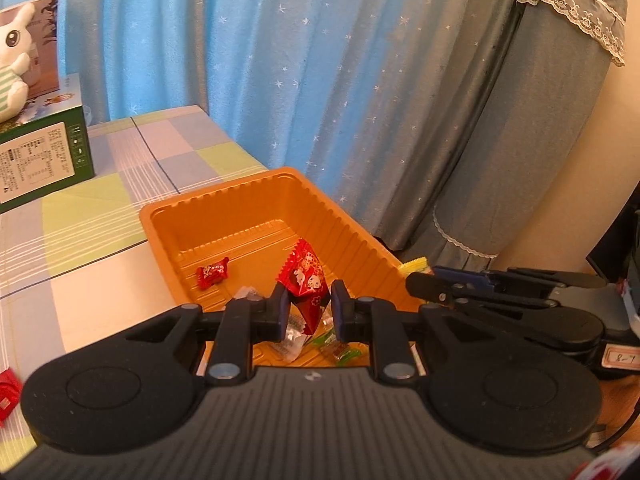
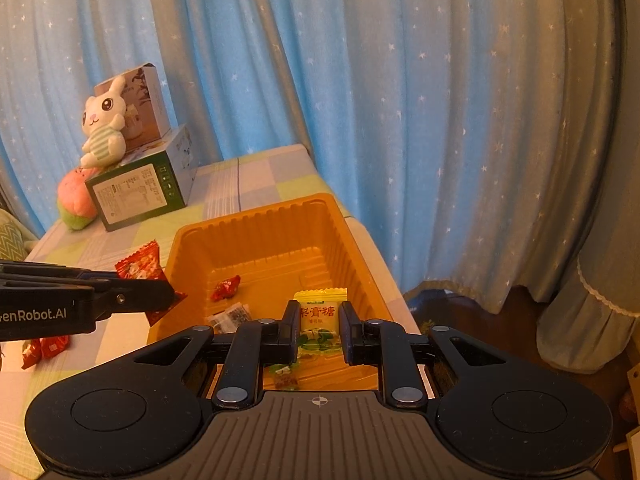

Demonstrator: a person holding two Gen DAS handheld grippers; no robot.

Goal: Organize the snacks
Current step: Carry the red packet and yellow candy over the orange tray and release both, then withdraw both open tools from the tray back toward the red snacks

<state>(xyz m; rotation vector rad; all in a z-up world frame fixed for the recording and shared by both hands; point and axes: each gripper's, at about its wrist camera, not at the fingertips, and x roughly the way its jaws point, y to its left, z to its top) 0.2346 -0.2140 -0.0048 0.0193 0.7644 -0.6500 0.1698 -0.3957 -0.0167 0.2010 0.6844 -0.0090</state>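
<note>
An orange plastic tray (image 1: 224, 208) (image 2: 256, 220) stands on the table and holds a small red candy (image 1: 212, 275) (image 2: 226, 287), clear wrappers (image 2: 232, 314) and a green candy (image 1: 340, 350) (image 2: 285, 374). My left gripper (image 1: 307, 304) is shut on a red snack packet (image 1: 306, 280) over the tray's near end; the packet also shows in the right wrist view (image 2: 140, 266). My right gripper (image 2: 320, 328) is shut on a yellow candy packet (image 2: 320, 312) above the tray's near right side; its yellow edge shows in the left wrist view (image 1: 414, 266).
A green box (image 2: 136, 194) with a plush rabbit (image 2: 102, 128) and another box stands at the table's far left, a pink-green plush beside it. Red candies (image 2: 44, 350) (image 1: 8, 394) lie on the checked tablecloth left of the tray. Blue star curtains hang behind.
</note>
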